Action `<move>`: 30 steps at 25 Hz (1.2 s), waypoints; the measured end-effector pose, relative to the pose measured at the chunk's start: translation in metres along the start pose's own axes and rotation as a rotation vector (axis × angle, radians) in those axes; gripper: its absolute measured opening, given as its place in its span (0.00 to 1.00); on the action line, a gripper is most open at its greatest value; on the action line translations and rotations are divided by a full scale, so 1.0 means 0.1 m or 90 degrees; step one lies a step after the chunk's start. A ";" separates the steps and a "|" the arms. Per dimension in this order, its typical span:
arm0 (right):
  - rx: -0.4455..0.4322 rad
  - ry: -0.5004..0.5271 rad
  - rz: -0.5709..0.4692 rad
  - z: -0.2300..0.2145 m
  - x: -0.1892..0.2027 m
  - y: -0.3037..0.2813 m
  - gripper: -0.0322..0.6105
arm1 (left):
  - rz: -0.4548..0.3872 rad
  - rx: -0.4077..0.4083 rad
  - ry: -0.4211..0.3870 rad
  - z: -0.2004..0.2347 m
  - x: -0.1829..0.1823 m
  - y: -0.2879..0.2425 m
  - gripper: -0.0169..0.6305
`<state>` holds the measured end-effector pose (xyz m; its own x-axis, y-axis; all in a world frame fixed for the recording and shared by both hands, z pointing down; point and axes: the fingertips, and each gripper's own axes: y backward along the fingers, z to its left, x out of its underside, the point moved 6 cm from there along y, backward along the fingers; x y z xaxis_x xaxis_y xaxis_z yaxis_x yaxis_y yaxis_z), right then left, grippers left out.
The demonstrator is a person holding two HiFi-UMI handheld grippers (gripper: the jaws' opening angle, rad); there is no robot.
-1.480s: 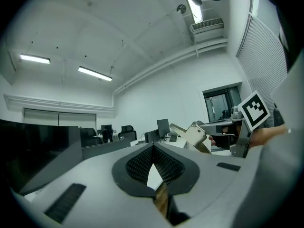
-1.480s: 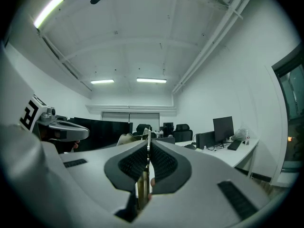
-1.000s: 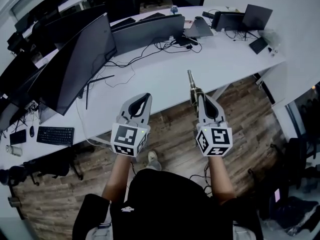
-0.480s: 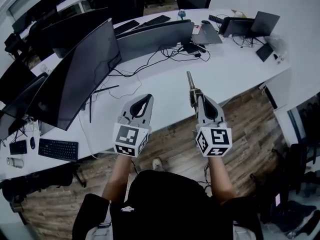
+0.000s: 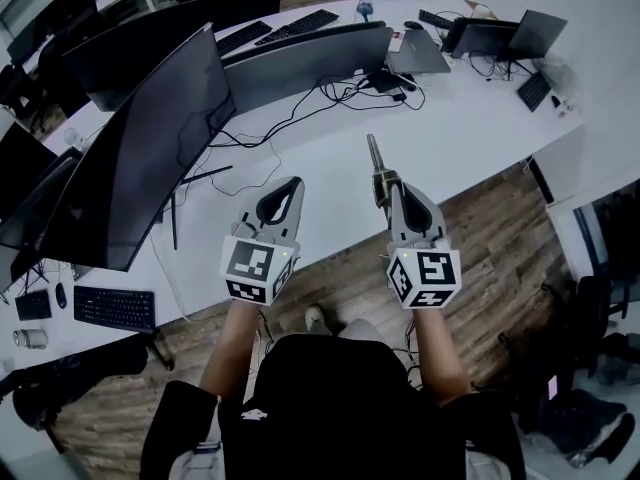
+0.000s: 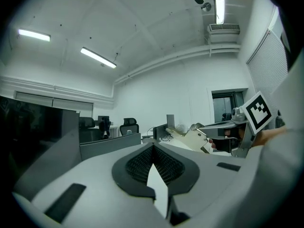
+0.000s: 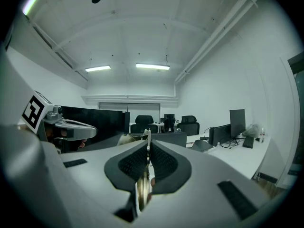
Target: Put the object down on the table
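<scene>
A: Where is the metal object (image 5: pixel 378 168) just now?

B: Clamped between the fingers of the right gripper (image 7: pixel 147 147), held up over the near edge of the white surface (image 5: pixel 330 158) and not lying on it. A narrow stem pokes out past the fingertips, pointing away from the person.

A: What shape is it?

B: Thin and flat. In the right gripper view it is edge-on, a sliver with a dull brassy sheen pinched by the dark ribbed pads (image 7: pixel 129 163). The left gripper view catches its broad side, a pale plate that narrows to a neck.

A: And the left gripper (image 6: pixel 152 148)?

B: Its fingers meet at the tips with nothing between them; only a pale wedge of a gap shows lower down. Both shells are smooth grey plastic, and each carries a cube (image 5: pixel 250 268) with black-and-white square markers.

A: The surface itself?

B: Smooth, white and curved. Black cables (image 5: pixel 380 81) loop across it behind a big, dark, glossy monitor (image 5: pixel 150 138). Below the near edge is a floor (image 5: pixel 500 228) of brown wood planks.
</scene>
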<state>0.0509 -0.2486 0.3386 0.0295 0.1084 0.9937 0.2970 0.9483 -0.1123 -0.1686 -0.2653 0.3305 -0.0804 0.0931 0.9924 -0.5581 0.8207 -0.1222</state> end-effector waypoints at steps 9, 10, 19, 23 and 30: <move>-0.013 -0.002 0.040 -0.10 0.19 -0.25 0.09 | 0.026 -0.004 0.023 0.07 0.18 -0.21 0.05; -0.016 -0.001 0.045 -0.10 0.21 -0.29 0.09 | 0.028 -0.008 0.029 0.09 0.20 -0.23 0.05; -0.054 0.025 0.111 -0.14 0.58 -0.55 0.09 | 0.062 -0.043 0.072 0.17 0.53 -0.39 0.05; -0.074 0.042 0.146 -0.14 0.79 -0.67 0.09 | 0.081 -0.062 0.095 0.23 0.72 -0.43 0.05; -0.126 0.062 0.213 -0.09 1.17 -0.89 0.09 | 0.109 -0.099 0.121 0.34 1.00 -0.48 0.05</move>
<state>0.0369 -0.3228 0.4653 0.2436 0.3634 0.8992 0.4332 0.7888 -0.4361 -0.1780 -0.3144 0.4355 0.0013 0.3294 0.9442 -0.4149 0.8593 -0.2992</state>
